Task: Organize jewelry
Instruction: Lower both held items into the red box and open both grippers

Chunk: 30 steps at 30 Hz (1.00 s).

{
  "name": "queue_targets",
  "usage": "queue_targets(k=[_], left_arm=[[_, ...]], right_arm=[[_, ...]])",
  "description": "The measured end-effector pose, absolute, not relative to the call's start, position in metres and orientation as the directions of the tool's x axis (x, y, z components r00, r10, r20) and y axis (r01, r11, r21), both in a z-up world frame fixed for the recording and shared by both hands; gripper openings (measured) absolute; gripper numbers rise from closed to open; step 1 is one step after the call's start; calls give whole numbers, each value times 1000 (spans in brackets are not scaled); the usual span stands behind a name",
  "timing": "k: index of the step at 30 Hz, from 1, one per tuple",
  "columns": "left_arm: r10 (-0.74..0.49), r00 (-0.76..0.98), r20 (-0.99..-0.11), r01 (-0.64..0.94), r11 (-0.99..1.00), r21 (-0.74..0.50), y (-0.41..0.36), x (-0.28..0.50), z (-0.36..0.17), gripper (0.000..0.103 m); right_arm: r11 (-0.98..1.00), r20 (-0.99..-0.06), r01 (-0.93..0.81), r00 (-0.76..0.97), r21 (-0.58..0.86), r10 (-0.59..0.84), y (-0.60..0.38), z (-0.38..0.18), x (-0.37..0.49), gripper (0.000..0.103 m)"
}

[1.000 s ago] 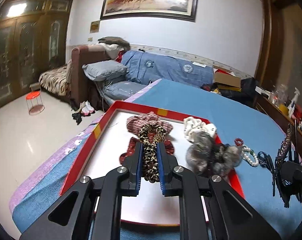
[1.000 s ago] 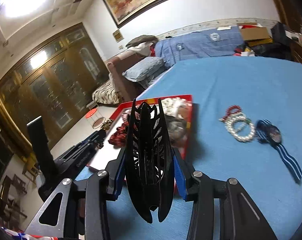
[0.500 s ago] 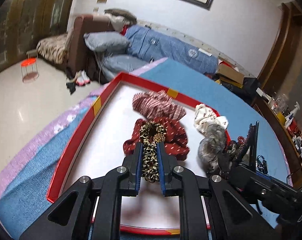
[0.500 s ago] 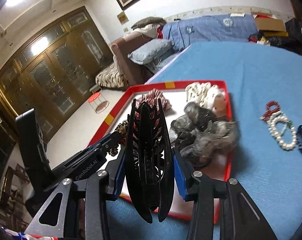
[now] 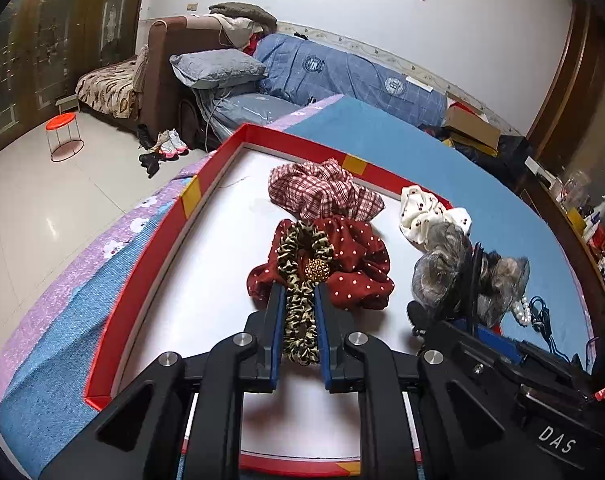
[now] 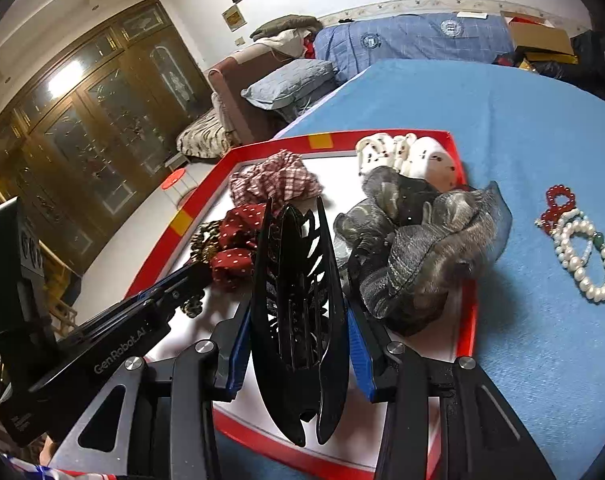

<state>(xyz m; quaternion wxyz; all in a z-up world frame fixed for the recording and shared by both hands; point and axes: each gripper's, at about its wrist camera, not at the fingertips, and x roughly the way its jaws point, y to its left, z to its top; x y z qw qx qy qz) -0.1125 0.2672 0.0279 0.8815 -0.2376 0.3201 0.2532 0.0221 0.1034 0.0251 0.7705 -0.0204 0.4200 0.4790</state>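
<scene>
My left gripper [image 5: 298,292] is shut on a leopard-print scrunchie [image 5: 300,280] with a gold bead, held just over a red polka-dot scrunchie [image 5: 354,268] in the red-rimmed white tray [image 5: 158,248]. My right gripper [image 6: 298,300] is shut on a black claw hair clip [image 6: 298,320], held upright over the tray's [image 6: 468,312] near right part beside a grey scrunchie [image 6: 422,248]. A red plaid scrunchie [image 5: 322,192] and a white printed scrunchie [image 5: 422,212] lie at the tray's far side. The left gripper also shows in the right wrist view [image 6: 190,272].
The tray sits on a blue cloth [image 6: 522,128]. A pearl bracelet [image 6: 582,256] and red bead bracelet [image 6: 558,200] lie on the cloth right of the tray. The table's left edge [image 5: 42,320] drops to a tiled floor. A sofa [image 5: 206,60] stands beyond.
Both grippers have moved forward and down over the tray. The leopard scrunchie now hangs over the polka-dot scrunchie. The hair clip came from beside the tray to over its white floor.
</scene>
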Motion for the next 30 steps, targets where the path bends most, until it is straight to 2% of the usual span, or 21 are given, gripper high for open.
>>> queue_targets(k=[4, 30], left_arm=[[286, 664, -690, -597, 759, -260, 267, -113, 26, 14], [314, 639, -702, -617, 754, -225, 265, -112, 25, 15]], right_arm=[[570, -675, -752, 232, 333, 701, 101, 24, 25, 48], [551, -688, -768, 207, 326, 696, 95, 17, 17, 51]])
